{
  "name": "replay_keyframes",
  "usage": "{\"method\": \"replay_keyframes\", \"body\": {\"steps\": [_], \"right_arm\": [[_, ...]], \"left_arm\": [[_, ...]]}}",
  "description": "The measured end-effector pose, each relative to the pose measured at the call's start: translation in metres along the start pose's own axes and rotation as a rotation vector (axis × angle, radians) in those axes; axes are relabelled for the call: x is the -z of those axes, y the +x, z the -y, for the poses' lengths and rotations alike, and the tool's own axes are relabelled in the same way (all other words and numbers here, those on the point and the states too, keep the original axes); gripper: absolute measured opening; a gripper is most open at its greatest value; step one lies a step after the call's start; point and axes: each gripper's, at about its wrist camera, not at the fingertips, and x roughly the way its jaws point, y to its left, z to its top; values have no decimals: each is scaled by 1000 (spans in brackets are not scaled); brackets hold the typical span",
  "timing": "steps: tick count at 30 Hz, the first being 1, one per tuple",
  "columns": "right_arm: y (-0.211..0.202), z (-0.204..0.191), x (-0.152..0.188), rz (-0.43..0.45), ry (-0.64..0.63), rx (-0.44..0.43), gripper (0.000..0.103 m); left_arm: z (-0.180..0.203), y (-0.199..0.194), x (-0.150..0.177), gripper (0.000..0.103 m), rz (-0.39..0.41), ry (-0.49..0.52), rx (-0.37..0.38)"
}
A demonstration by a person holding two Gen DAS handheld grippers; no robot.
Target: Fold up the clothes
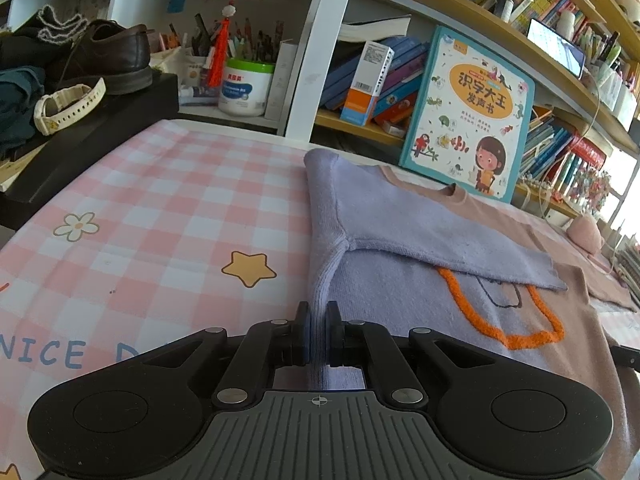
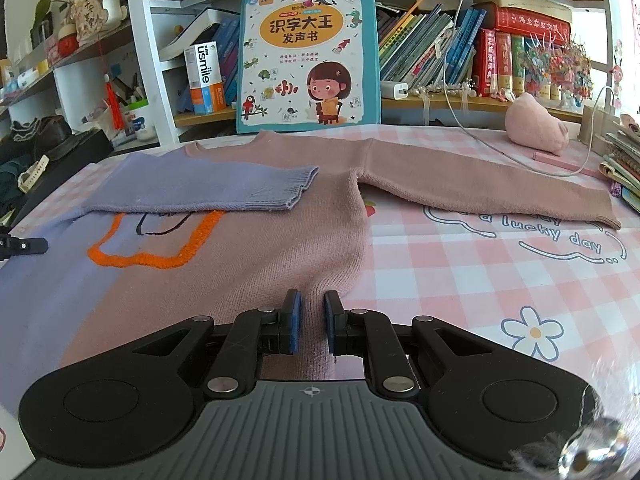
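Sweater half folded, both claws at its near hem

We grip the sweater (image 2: 248, 248) on the gingham bench (image 1: 160, 208): left claw (image 1: 318, 332) clenched on the lilac edge, right claw (image 2: 312, 320) pinching the pink hem, lilac sleeve (image 2: 208, 188) laid across, pink sleeve (image 2: 480, 184) outstretched; bookshelves (image 2: 440, 52) stand beyond.

The sweater (image 2: 280, 232) is half lilac on the left and half dusty pink on the right, with a fuzzy orange outline and a thin black line drawing on its chest. The desk (image 1: 168, 208) cover is a pink-and-white check printed with white flowers, a yellow star and blue lettering. The far picture book (image 2: 308, 52) has a teal border around a white cover with an orange title patch. Both grippers are black with blue pads (image 2: 295, 322).
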Motion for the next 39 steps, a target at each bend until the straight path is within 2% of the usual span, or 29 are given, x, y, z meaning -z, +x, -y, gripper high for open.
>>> {"method": "replay_keyframes", "body": {"steps": [3, 5, 7, 8, 10, 12, 14, 16, 21, 30, 39], "right_arm": [[0, -1, 0, 2, -4, 5, 14], [-2, -1, 0, 8, -7, 12, 21], [-4, -2, 1, 18, -9, 20, 45], [-6, -2, 1, 30, -10, 23, 49], [-10, -1, 1, 47, -9, 21, 51], [-12, -1, 2, 52, -5, 24, 53], [-14, 1, 3, 52, 1, 32, 56], [-15, 3, 3, 53, 7, 39, 60], [-20, 9, 4, 57, 22, 60, 65], [-31, 42, -5, 91, 57, 161, 71], [-37, 102, -20, 99, 78, 293, 74]], "left_arm": [[2, -2, 0, 10, 7, 11, -13], [5, -5, 0, 12, 19, 32, -32], [10, -11, 0, 20, 41, 73, -65], [14, -16, 0, 23, 55, 99, -80], [21, -24, -1, 46, 82, 138, -99], [28, -34, -3, 61, 117, 176, -114], [36, -41, -5, 68, 144, 204, -113], [44, -48, -6, 80, 171, 231, -110], [64, -54, -5, 91, 196, 258, -49], [101, -41, 15, 94, 171, 340, 49], [109, -34, 17, 96, 168, 344, 64]]}}
